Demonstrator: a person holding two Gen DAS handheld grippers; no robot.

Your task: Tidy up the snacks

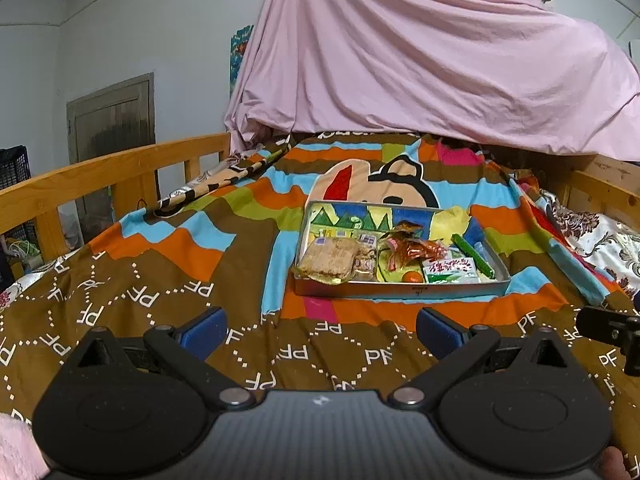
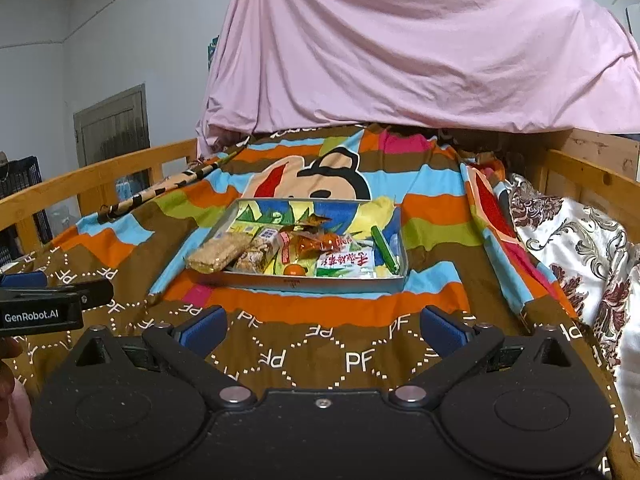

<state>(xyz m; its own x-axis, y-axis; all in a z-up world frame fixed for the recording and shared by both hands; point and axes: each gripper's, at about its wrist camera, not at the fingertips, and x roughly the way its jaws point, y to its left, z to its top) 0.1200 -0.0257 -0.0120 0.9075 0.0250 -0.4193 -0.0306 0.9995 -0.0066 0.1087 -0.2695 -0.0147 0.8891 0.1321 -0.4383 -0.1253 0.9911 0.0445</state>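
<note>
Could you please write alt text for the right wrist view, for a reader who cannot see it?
An open right gripper hovers over a colourful bedspread, facing a metal tray of snacks: a cereal bar, a green-and-white packet, a green stick. A pink sheet hangs behind, and the left gripper shows at the left edge.

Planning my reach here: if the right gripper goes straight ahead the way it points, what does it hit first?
Probably the near wall of the metal tray of snacks. The right gripper is open over bare blanket, nothing between; depth is uncertain.
</note>
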